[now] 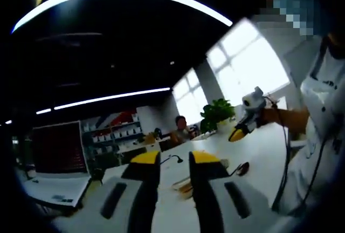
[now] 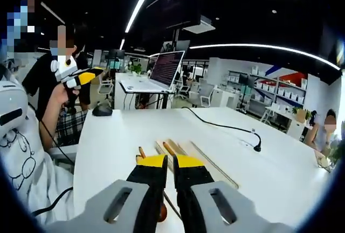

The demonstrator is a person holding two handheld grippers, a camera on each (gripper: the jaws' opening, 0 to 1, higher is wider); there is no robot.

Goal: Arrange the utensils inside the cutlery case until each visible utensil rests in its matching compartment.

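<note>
Two claws are raised above a white bench [image 2: 108,136], neither carrying anything. The left claw [image 1: 175,158] shows a clear gap between its yellow-tipped jaws, so it stands apart; the right claw [image 2: 167,161] has its jaws drawn nearly together, with only a thin slit between the tips and nothing seen clamped there. In the right gripper view the utensils [image 2: 170,149] lie on the bench just beyond the right claw: several long, slim wooden-coloured pieces, partly hidden by the jaws, with the pale edge of what appears to be the cutlery case [image 2: 213,164] running beside them. Which compartment each piece occupies cannot be told. In the left gripper view a dark spoon [image 1: 241,168] rests on the bench near the same cluster. Judged by shape, these items are light, stiff and narrow, with smooth surfaces likely to slip or roll; a hold across the middle of a handle, jaws square to its length, appears safest. Surroundings: a black gooseneck microphone [image 2: 257,148] with its cable [image 2: 210,122] crosses the bench beyond the utensils, and a dark mouse [image 2: 102,110] and a laptop [image 2: 164,68] stand further off. The cable lies near enough to snag on a wide sweep. Other people sit well apart.
</note>
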